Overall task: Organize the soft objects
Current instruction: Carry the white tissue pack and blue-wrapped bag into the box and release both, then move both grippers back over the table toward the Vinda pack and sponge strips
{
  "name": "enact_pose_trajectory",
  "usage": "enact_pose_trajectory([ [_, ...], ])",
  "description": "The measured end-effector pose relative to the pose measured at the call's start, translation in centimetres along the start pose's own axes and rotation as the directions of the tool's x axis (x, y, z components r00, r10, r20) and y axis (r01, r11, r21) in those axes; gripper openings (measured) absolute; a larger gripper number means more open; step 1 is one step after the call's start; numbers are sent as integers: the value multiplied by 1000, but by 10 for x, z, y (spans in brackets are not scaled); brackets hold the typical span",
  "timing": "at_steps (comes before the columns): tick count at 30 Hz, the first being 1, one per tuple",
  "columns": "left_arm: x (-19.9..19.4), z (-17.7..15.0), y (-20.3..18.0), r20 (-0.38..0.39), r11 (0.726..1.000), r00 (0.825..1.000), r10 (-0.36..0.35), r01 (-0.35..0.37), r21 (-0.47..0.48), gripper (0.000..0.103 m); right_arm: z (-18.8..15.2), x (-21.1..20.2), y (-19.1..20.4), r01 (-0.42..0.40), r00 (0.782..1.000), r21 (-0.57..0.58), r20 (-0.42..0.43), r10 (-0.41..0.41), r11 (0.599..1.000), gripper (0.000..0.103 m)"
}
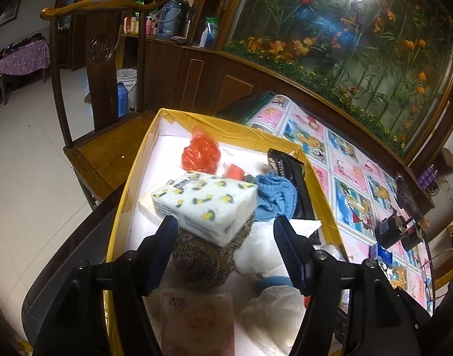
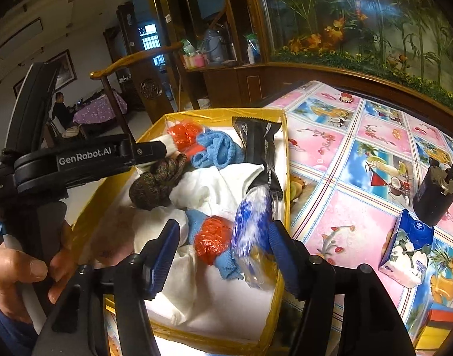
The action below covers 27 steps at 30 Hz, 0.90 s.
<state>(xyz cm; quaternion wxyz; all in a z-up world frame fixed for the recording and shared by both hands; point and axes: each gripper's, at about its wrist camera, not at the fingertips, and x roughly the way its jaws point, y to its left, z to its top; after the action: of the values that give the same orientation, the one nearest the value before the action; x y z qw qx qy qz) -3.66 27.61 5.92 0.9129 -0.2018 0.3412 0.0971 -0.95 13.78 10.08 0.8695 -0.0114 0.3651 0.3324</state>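
A yellow-rimmed box (image 1: 226, 126) with a white inside holds soft things. My left gripper (image 1: 226, 234) is open above it. A white tissue pack with yellow prints (image 1: 205, 204) lies just past its fingertips, on a brown knitted item (image 1: 202, 258). A blue cloth (image 1: 275, 195), red plastic bags (image 1: 201, 152) and a black packet (image 1: 288, 172) lie further in. In the right wrist view my right gripper (image 2: 223, 237) is open over the box (image 2: 223, 112). A blurred blue-and-white plastic bag (image 2: 251, 222) hangs by its right finger. The left gripper (image 2: 149, 149) shows over the brown knit (image 2: 158, 181).
The box stands on a table with a pink cartoon cloth (image 2: 360, 148). A blue tissue pack (image 2: 407, 249) and a black motor (image 2: 437, 192) sit on it to the right. A wooden chair (image 1: 101, 136) stands beyond the box. A flower-painted glass panel (image 1: 345, 44) is behind.
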Motion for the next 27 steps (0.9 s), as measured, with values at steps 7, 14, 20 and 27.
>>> enact_pose_trajectory([
  [7,-12,-2,-16,1,994,995,-98,98,53,67,3,-11,-9,-3,999,39,36,1,999,68],
  [14,-25,-5,-35,17,990,995,-103,101,102,72,3,-18,-22,0,999,91,42,-4,996,68],
  [20,-31,-9,-50,9,985,994,-108,106,135,73,2,-38,-37,14,997,115,73,-23,993,68],
  [27,-37,-19,-79,-3,971,992,-125,123,203,76,-5,-72,-72,-3,996,116,93,-7,993,68],
])
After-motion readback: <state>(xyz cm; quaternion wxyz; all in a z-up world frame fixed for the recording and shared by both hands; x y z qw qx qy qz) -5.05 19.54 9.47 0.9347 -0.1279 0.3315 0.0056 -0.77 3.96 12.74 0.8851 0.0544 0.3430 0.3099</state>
